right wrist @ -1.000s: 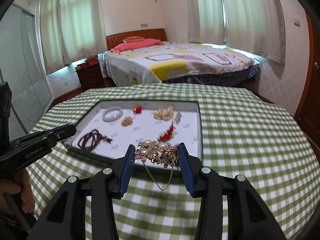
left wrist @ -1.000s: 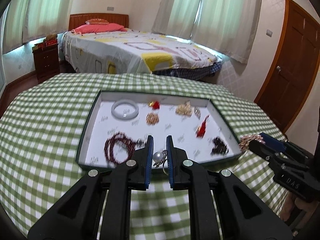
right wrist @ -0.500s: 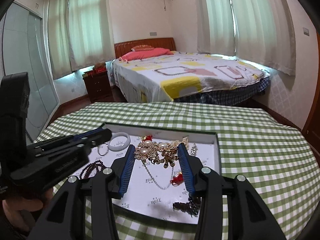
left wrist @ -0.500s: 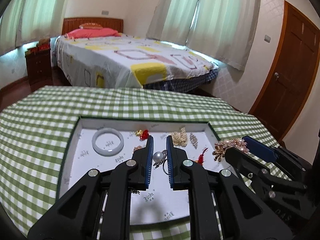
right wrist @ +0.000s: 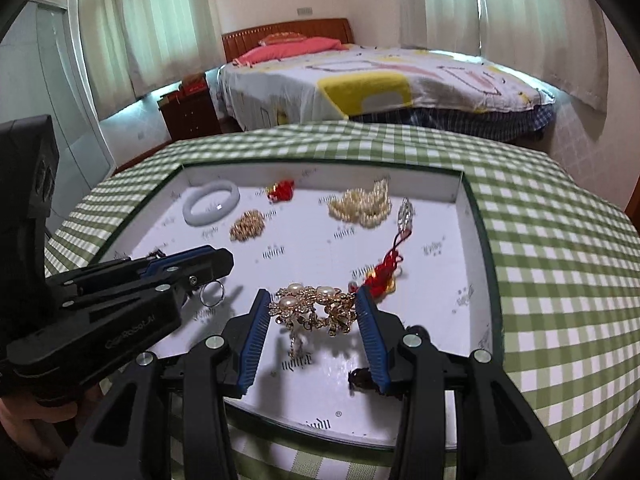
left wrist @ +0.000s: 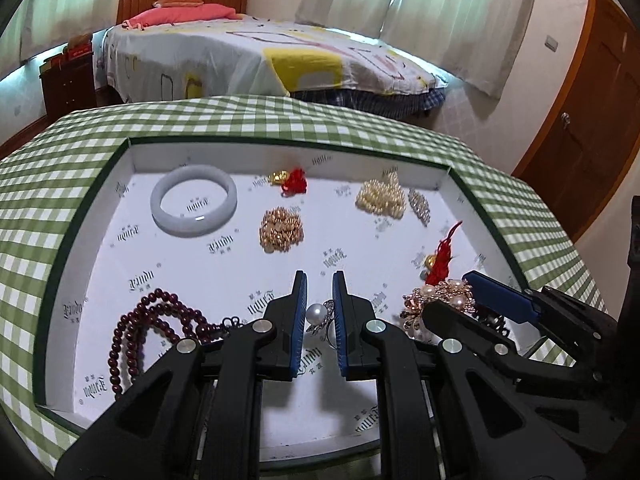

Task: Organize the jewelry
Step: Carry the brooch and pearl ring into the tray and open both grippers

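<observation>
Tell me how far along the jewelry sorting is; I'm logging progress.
Done: jade bangle, pearl strand and dark bead necklace lie in the tray. In hand: left tool grips a pearl ring; right tool a pearl brooch, both over the tray. Left: releasing them.

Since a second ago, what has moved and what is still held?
Both grippers have come forward from the tray's near edge to over its floor. The left gripper still pinches the pearl ring, and the right gripper still grips the gold pearl brooch, its chain hanging. Nothing was released. The tray and the bangle, beads and other pieces inside kept their places.
</observation>
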`<state>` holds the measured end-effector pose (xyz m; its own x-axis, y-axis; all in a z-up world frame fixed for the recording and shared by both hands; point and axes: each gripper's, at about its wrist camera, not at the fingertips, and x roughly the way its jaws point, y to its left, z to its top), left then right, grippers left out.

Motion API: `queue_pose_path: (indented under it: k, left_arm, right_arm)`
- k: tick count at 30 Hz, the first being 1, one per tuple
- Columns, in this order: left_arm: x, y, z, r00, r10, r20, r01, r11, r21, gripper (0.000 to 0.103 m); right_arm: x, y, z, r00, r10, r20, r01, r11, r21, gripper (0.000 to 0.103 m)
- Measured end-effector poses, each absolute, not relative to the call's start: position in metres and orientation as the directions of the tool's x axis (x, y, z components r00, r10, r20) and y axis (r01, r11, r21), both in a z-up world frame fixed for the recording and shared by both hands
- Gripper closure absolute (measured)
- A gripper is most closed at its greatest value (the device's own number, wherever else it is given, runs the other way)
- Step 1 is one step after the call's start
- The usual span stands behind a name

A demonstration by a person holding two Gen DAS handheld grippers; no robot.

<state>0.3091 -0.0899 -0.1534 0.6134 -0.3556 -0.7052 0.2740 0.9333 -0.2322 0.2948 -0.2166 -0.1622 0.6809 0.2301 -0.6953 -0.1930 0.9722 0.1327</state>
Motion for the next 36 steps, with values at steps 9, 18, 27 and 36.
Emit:
queue_pose_path:
  k: [9,18,27,36]
  left_arm:
    - [0.311,-0.087,-0.162,0.58,-0.354,-0.734,0.259,0.934,-0.246,0.09]
    - [0.31,-0.088,-0.164,0.569,-0.342,-0.747,0.267,0.937,-0.226,0.09]
    - [0.31,-0.088,-0.161,0.56,-0.369,-0.742,0.279,0.927,-0.25,0.063]
    - [0.298,-0.076,-0.147,0.575,-0.392,-0.718,0.253,0.92,-0.299,0.041]
  right_arm:
    - [0.302,-0.218,-0.171,0.655,0.228,-0.72,-0.182,0.973,0.141,0.059]
    - [0.305,-0.219,-0.175,0.638,0.226,-0.736,-0.179,0.973,0.144,0.059]
    - [0.304,-0.221,-0.174,0.639,0.23,-0.734,-0.174,0.973,0.153,0.055]
    - [0.289,-0.228,-0.155,0.673,0.229,-0.703,-0.161,0.973,0.164,0.044]
